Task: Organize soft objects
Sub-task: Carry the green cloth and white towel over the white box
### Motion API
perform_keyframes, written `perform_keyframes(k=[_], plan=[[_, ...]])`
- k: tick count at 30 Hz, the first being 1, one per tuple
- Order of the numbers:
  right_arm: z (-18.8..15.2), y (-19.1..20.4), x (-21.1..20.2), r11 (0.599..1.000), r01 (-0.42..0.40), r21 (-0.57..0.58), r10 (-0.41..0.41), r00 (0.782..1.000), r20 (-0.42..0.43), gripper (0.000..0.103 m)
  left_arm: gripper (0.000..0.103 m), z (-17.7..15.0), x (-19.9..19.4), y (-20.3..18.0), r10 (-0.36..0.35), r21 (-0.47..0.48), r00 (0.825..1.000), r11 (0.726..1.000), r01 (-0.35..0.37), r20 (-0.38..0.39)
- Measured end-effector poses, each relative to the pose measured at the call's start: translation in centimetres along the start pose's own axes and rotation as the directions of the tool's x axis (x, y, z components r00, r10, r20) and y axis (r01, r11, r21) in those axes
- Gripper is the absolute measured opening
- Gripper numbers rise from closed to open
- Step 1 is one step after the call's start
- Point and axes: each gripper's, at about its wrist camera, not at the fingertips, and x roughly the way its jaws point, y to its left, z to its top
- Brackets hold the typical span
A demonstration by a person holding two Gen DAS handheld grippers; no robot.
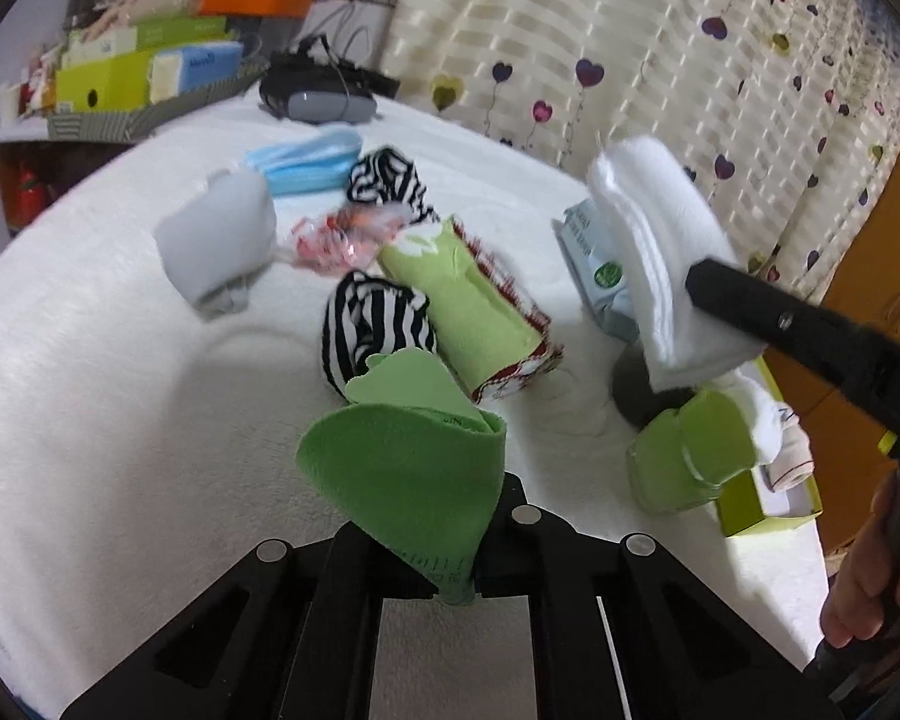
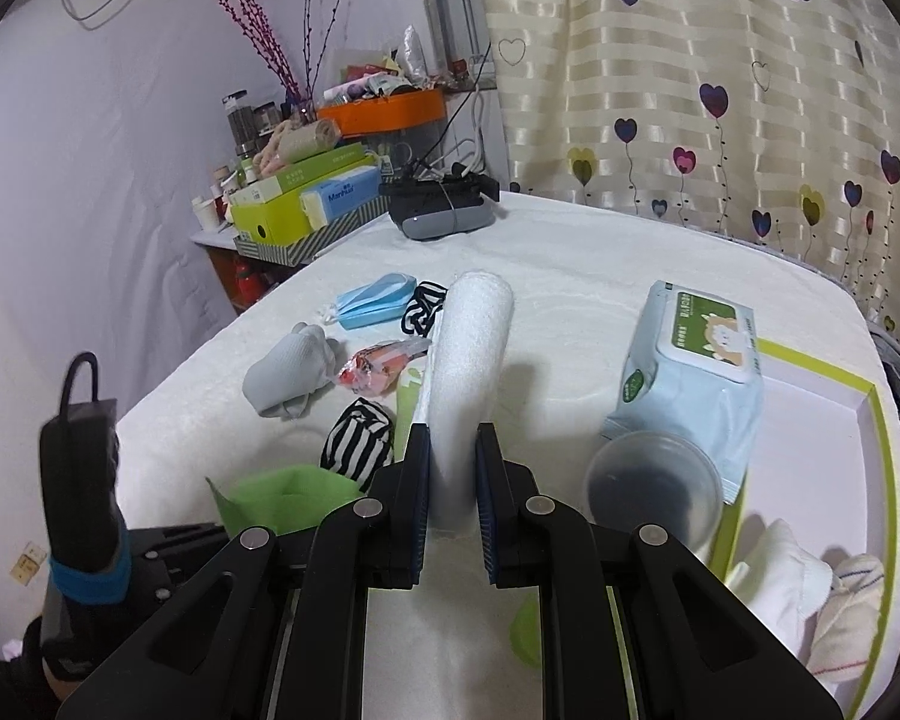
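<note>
Blue "Manhua" tissue pack [image 2: 341, 195] atop stacked boxes [image 2: 282, 219]

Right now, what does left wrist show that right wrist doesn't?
Left wrist only: the green-and-red rolled cloth almost whole, and the hand on the right gripper's handle. Right wrist only: the clear cup unobstructed, the wipes pack whole, and the box's white floor. Both: left gripper pinching green cloth, right gripper clamping white towel.

Green box [image 1: 768, 513] part-hidden; edge-cropped
</note>
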Motion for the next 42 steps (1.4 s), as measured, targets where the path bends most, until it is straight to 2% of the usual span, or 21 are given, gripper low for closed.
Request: perform_keyframes(k=[8, 16, 32, 42], plan=[[-1.5, 0.3, -2.8, 0.999, -0.041, -0.007, 0.042, 0.999, 0.029, 0.015, 0.006, 0.5, -4.0, -2.5, -0.007, 0.046, 0.996, 0.999, 0.003, 0.091], [-3.0, -0.8, -6.1, 0.999, -0.033, 0.01, 0.032, 0.997, 0.067, 0.015, 0.006, 0.2, -5.8, -5.8, -0.032, 0.107, 0.991, 0.994, 0.018, 0.128], [-4.8, -4.2, -11.3, 0.997, 0.012, 0.081, -0.023, 0.99, 0.141, 0.015, 0.006, 0.2, -7.1, -10.9, -0.102, 0.194, 0.983, 0.978, 0.071, 0.152], [-5.6, -7.5, -13.9, 0.985, 0.078, 0.154, -0.104, 0.98, 0.169, 0.015, 0.006, 0.2, -7.6, -13.5, -0.182, 0.24, 0.971, 0.96, 0.142, 0.154]])
